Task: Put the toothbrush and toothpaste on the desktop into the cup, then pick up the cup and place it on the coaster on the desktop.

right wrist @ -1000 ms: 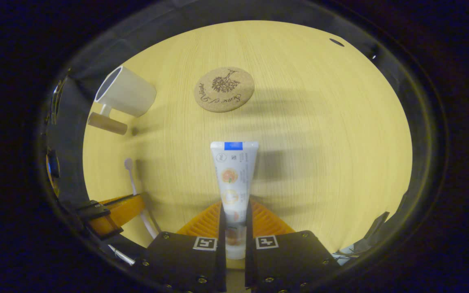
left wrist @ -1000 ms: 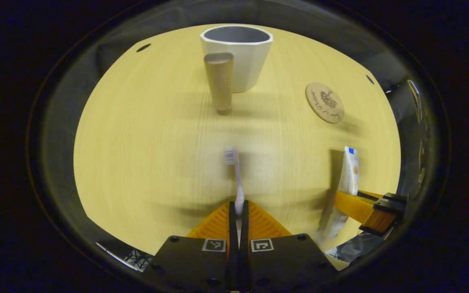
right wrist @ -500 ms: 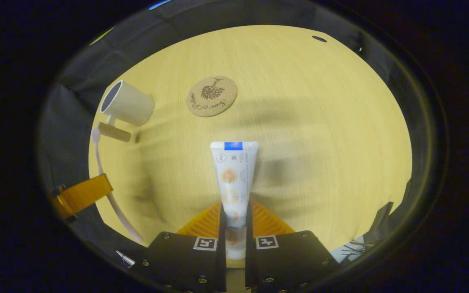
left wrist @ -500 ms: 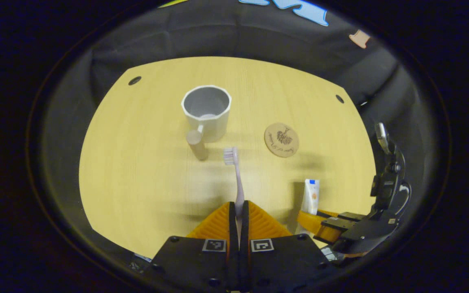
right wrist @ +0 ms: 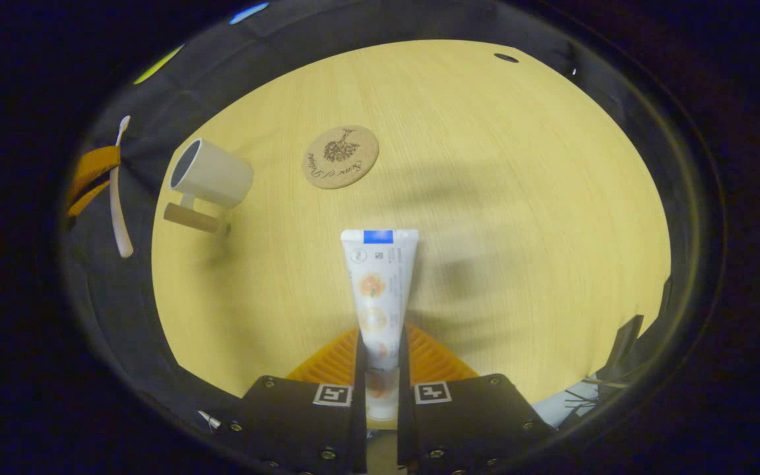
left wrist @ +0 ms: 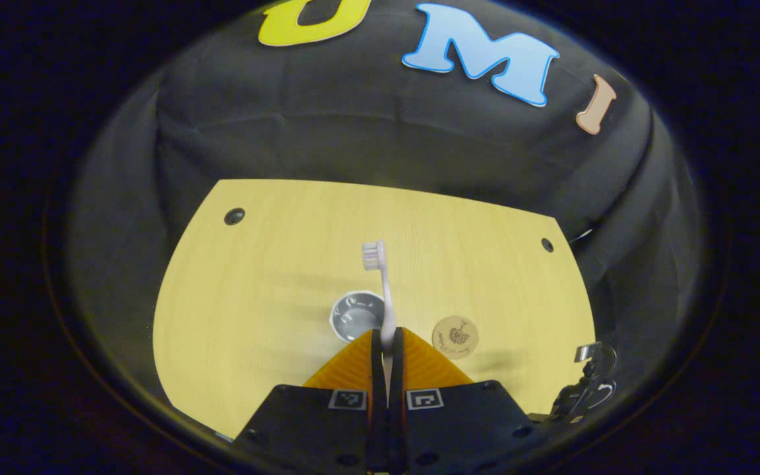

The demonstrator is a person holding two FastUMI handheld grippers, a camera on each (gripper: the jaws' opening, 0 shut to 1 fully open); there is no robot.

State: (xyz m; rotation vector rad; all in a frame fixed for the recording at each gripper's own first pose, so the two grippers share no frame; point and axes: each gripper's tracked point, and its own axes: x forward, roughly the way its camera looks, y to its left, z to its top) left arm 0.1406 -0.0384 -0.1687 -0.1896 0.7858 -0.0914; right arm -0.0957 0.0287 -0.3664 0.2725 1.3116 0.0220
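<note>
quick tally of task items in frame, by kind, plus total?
toothbrush: 1, in the left gripper
toothpaste: 1, in the right gripper
cup: 1, standing on the desktop
coaster: 1, bare
Total: 4

Cup (right wrist: 212, 175) on desktop (right wrist: 518, 198) left of coaster (right wrist: 340, 157), apart, toothpaste (right wrist: 378, 290) nearer cam, toothbrush (left wrist: 380, 290) above cup.

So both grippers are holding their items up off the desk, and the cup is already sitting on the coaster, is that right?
Not quite. The cup is not on the coaster; it stands on the desk beside it, apart, as the right gripper view shows. The rest holds: the left gripper grips the toothbrush and the right gripper grips the toothpaste, both off the desk.
</note>
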